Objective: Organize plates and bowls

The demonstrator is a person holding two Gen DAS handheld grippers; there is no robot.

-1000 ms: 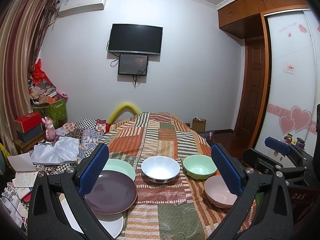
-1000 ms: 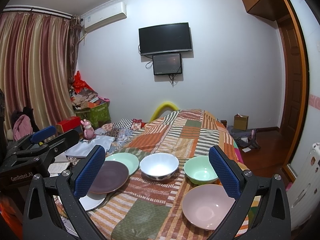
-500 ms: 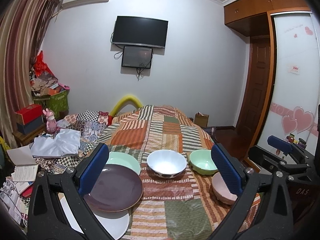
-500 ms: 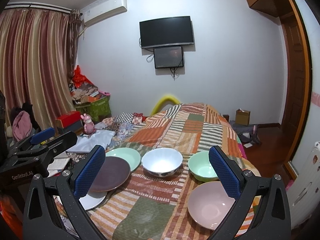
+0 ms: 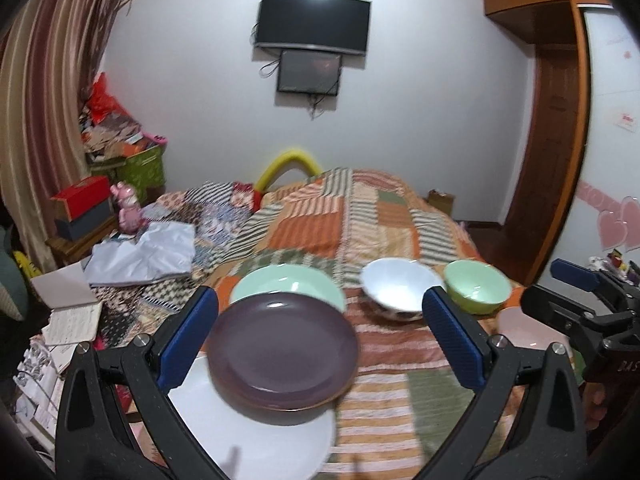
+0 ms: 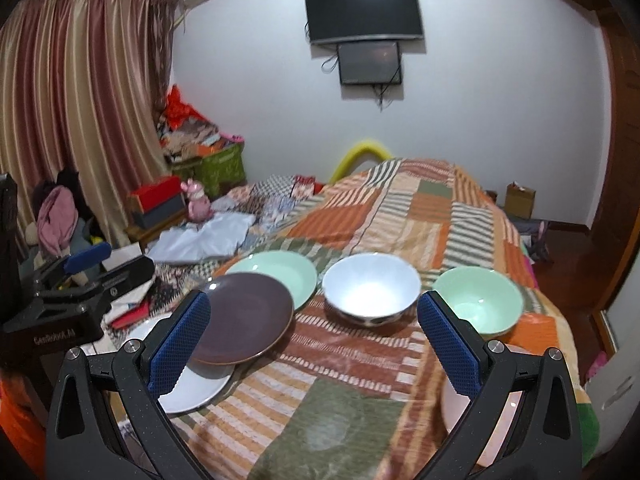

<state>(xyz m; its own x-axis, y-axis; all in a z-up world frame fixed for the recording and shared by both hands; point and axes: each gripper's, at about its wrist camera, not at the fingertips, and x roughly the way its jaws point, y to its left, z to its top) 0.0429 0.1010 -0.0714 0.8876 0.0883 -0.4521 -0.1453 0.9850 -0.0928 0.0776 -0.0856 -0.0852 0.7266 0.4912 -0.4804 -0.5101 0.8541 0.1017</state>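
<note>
On the patchwork bedspread (image 5: 360, 216) a purple plate (image 5: 282, 354) lies across a white plate (image 5: 260, 436), with a green plate (image 5: 276, 282) behind. A white bowl (image 5: 400, 288), a green bowl (image 5: 478, 286) and a pink bowl (image 5: 520, 328) stand to the right. My left gripper (image 5: 320, 338) is open and empty, hovering above the purple plate. My right gripper (image 6: 314, 346) is open and empty, near the white bowl (image 6: 370, 286), with the green bowl (image 6: 478, 304) and pink bowl (image 6: 472, 400) to its right and the purple plate (image 6: 246, 326) to its left.
Clutter lies left of the bed: white cloth (image 5: 144, 252), notebooks (image 5: 64, 292), a pink toy (image 5: 128, 208), boxes (image 5: 80, 206). A TV (image 5: 314, 22) hangs on the far wall. A wooden door (image 5: 552, 128) and wardrobe stand right. The bed edge drops off at the right.
Both grippers have moved forward and down towards the dishes. The left one has swung left over the purple plate. Both stay open and empty.
</note>
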